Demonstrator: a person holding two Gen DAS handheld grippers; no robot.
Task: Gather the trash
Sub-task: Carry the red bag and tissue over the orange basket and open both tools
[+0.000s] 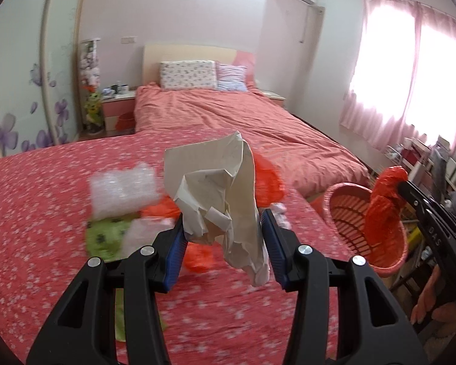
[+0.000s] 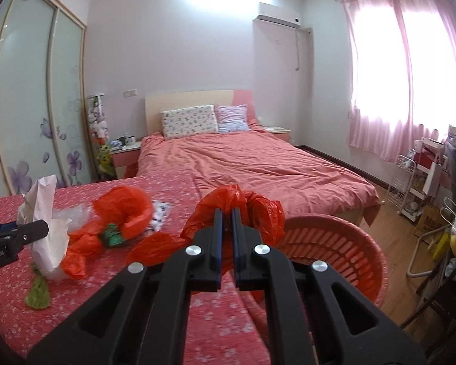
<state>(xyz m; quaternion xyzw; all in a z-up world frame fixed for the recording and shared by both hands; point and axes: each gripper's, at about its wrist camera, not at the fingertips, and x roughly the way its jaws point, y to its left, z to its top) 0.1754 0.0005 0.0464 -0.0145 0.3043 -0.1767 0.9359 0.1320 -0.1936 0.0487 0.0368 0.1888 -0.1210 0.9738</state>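
My left gripper (image 1: pixel 223 220) is shut on a crumpled beige paper (image 1: pixel 215 182), which stands up between the blue pads above the floral red bedspread (image 1: pixel 30 213). In the right wrist view that gripper (image 2: pixel 44 228) enters from the left with the paper (image 2: pixel 42 206). My right gripper (image 2: pixel 227 213) is shut on a red plastic bag (image 2: pixel 261 210). From the left wrist view it (image 1: pixel 402 184) holds the bag (image 1: pixel 383 213) hanging over the pink slatted basket (image 1: pixel 340 188), which sits at the bed's right edge (image 2: pixel 319 243).
More trash lies on the bedspread: bubble wrap (image 1: pixel 123 188), a green wrapper (image 1: pixel 106 237), orange bags (image 2: pixel 121 210) and a green scrap (image 2: pixel 38 292). Behind is a salmon bed (image 2: pixel 243 164). A wire rack (image 2: pixel 410 182) and clutter stand at right, a wardrobe (image 2: pixel 30 106) at left.
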